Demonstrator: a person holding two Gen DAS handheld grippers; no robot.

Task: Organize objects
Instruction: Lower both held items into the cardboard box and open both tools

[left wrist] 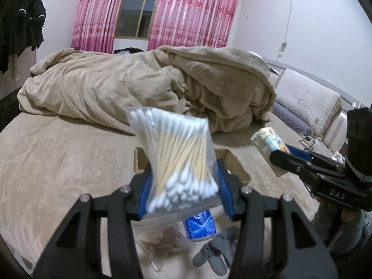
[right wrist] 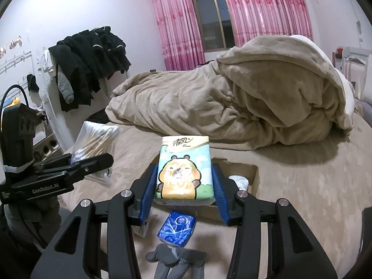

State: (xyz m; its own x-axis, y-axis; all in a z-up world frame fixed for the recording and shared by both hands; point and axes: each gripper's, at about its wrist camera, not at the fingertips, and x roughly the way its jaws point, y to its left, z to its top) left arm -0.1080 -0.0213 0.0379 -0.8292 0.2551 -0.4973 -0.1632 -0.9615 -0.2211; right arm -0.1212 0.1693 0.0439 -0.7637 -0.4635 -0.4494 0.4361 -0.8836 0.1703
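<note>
My left gripper (left wrist: 183, 186) is shut on a clear bag of cotton swabs (left wrist: 176, 153), held up above the bed. My right gripper (right wrist: 184, 188) is shut on a tissue pack with a cartoon bear (right wrist: 184, 169). Both hang over an open cardboard box (right wrist: 252, 174) lying on the bed, which also shows behind the swab bag as the box (left wrist: 234, 162). From the left wrist view the right gripper (left wrist: 279, 155) with the tissue pack (left wrist: 267, 140) is at the right. From the right wrist view the left gripper (right wrist: 102, 160) with the swab bag (right wrist: 95, 144) is at the left.
A blue packet (right wrist: 176, 229) and a grey sock-like item (right wrist: 176, 260) lie on the tan bed sheet (right wrist: 313, 186) near me. Something white (right wrist: 240, 181) sits inside the box. A heaped tan blanket (right wrist: 232, 107) fills the bed's far side. Dark clothes (right wrist: 90, 62) hang at the left wall.
</note>
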